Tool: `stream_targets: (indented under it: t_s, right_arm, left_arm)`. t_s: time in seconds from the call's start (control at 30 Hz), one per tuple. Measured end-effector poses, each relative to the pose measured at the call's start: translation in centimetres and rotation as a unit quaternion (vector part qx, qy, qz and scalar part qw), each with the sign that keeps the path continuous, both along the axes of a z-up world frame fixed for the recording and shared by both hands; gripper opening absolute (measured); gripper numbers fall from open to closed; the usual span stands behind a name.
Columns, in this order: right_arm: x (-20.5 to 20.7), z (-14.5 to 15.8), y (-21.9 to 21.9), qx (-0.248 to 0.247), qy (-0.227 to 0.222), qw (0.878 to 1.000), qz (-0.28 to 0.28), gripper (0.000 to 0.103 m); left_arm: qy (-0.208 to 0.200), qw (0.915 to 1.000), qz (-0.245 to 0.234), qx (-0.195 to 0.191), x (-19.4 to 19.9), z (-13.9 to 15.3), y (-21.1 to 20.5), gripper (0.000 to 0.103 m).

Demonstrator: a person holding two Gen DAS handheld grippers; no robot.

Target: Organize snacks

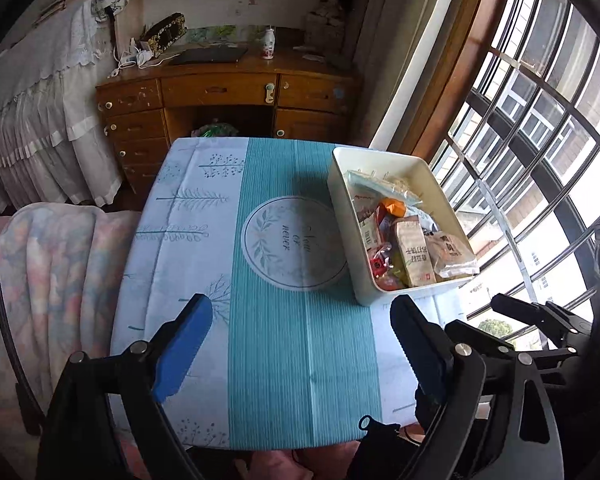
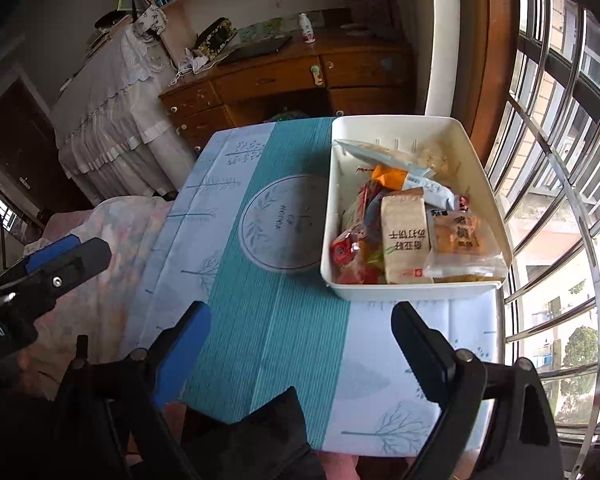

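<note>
A white plastic bin [image 1: 350,240] [image 2: 486,184] sits on the right side of the small table with the teal and pale-blue cloth [image 1: 268,320] [image 2: 268,320]. It holds several snack packets, among them a tan cracker pack [image 1: 414,256] [image 2: 406,240], a clear-wrapped pastry [image 1: 452,256] [image 2: 460,240], red candy wrappers [image 2: 346,252] and an orange packet [image 2: 388,178]. My left gripper [image 1: 302,312] is open and empty over the near part of the cloth, left of the bin. My right gripper [image 2: 302,316] is open and empty just in front of the bin.
A wooden desk with drawers [image 1: 228,92] [image 2: 284,76] stands behind the table, with a small bottle [image 1: 269,43] on top. A blanket-covered seat [image 1: 48,280] lies to the left. A barred window [image 1: 540,120] [image 2: 560,160] runs along the right.
</note>
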State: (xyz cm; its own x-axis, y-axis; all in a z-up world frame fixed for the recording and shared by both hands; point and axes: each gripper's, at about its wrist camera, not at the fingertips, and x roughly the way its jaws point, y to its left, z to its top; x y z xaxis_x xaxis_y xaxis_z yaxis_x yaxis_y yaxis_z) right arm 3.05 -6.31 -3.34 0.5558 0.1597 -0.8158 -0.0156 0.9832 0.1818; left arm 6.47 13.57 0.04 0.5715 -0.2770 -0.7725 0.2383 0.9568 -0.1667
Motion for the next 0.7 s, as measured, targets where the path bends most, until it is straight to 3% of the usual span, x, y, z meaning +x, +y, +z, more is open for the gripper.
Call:
stream_targets:
  t_s: [0.13, 0.23, 0.4, 0.53, 0.7]
  right_arm:
    - [-1.9, 1.2, 1.4, -0.011, 0.022, 1.000, 0.000, 0.093]
    - [-3.3, 2.5, 2.2, -0.031, 0.029, 0.999, -0.007, 0.093]
    - [-6.5, 4.7, 2.7, -0.060, -0.005, 0.996, -0.060, 0.096]
    - [-7.9, 5.4, 2.1, -0.060, -0.026, 0.993, -0.095, 0.098]
    - [-8.4, 5.6, 2.7, -0.068, -0.053, 0.992, -0.094, 0.103]
  left_arm:
    - [0.016, 0.9997, -0.013, 0.014, -0.9, 0.4, 0.3, 0.093]
    - [-0.003, 0.9992, -0.018, 0.036, -1.9, 1.8, -0.1, 0.099]
    - [-0.036, 0.9987, -0.003, 0.035, -3.9, 3.4, -0.5, 0.102]
    - [-0.057, 0.9966, 0.039, 0.044, -4.3, 3.8, -0.2, 0.102]
    - [-0.063, 0.9942, 0.058, 0.065, -4.9, 3.6, -0.7, 0.102]
